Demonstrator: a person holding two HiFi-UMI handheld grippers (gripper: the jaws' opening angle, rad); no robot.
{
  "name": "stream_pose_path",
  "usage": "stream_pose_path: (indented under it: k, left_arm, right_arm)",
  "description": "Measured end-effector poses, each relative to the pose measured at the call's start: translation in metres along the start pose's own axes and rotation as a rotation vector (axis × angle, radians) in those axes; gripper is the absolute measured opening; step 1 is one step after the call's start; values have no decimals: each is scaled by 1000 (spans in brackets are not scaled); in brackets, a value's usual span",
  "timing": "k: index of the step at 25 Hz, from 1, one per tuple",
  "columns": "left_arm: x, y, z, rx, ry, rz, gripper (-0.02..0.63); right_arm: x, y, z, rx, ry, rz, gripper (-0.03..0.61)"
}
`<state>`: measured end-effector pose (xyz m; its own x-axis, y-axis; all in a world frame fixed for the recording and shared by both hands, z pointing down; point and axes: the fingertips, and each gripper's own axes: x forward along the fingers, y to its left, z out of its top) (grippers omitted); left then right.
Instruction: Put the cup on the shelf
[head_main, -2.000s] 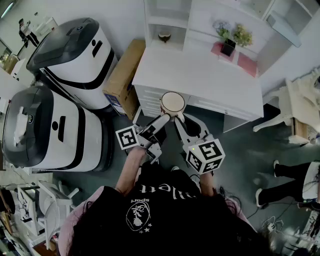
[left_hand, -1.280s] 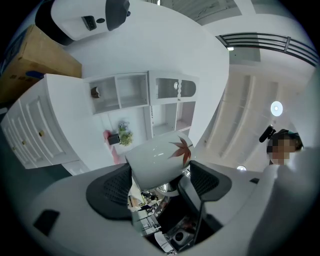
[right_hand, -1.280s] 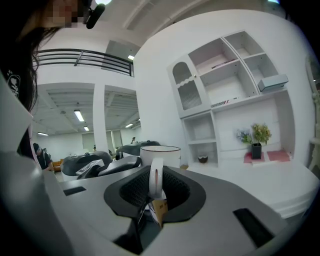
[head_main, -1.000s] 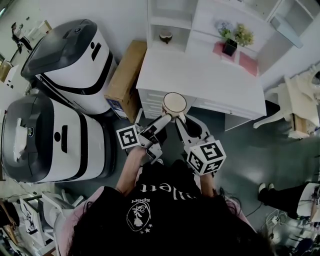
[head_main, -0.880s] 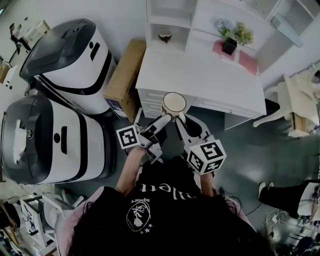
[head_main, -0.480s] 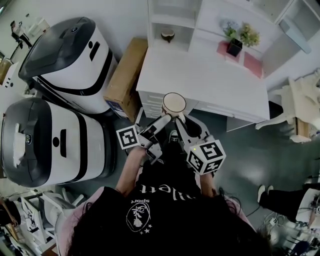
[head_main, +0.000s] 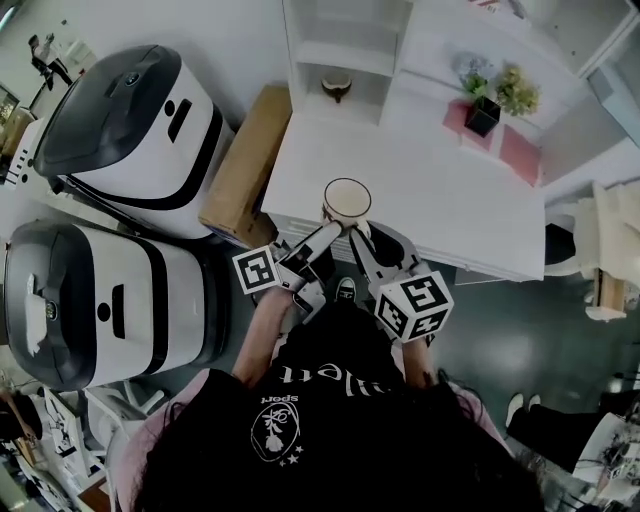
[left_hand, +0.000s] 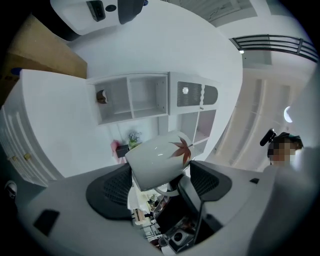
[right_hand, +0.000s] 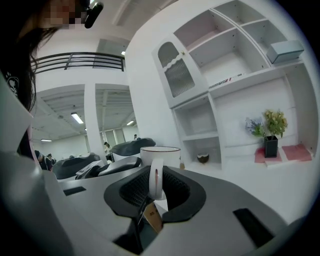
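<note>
White desk (head_main: 420, 190), with a white shelf unit of open compartments (head_main: 345, 45) at its back, lies under both grippers. The left gripper (head_main: 325, 232) has its jaws set wide and closed on the body of a white ceramic cup with a brown rim and red leaf print (head_main: 347, 200). The right gripper (head_main: 362, 238) pinches the cup's handle (right_hand: 155, 178) between nearly closed jaws, so the cup hangs upright in the air above the desk's front part.

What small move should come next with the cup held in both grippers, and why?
Probably carry the cup forward over the white desk towards the shelf. The right gripper is clamped on its handle and the left gripper grips its body, so it looks secure, but it hangs above the desk's near edge, with the shelf at the far side.
</note>
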<state>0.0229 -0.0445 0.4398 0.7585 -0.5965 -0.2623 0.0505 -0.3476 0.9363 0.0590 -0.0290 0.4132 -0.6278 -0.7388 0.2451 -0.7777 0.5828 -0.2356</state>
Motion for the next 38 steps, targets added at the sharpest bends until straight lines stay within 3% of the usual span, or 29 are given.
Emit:
stream_pose_path:
  k: [12,23,30,35,38]
  left_arm:
    - [82,43,36,6,-34,61,359]
    - [105,71,45,-27,-48,106,359]
    - [119,88,57,-47,11,113,357]
    - [132,102,71,100,111,154,359]
    - [135,113,83,106,152,162,359]
  right_arm:
    - [45,-90,22,37,17,74,89]
    - [65,-122,18,76,52,91,89]
    - [81,-140,18,153,39,38,89]
    - [103,-154,21,237,28,-4,89]
    - [118,-163,21,313,9,-31,89]
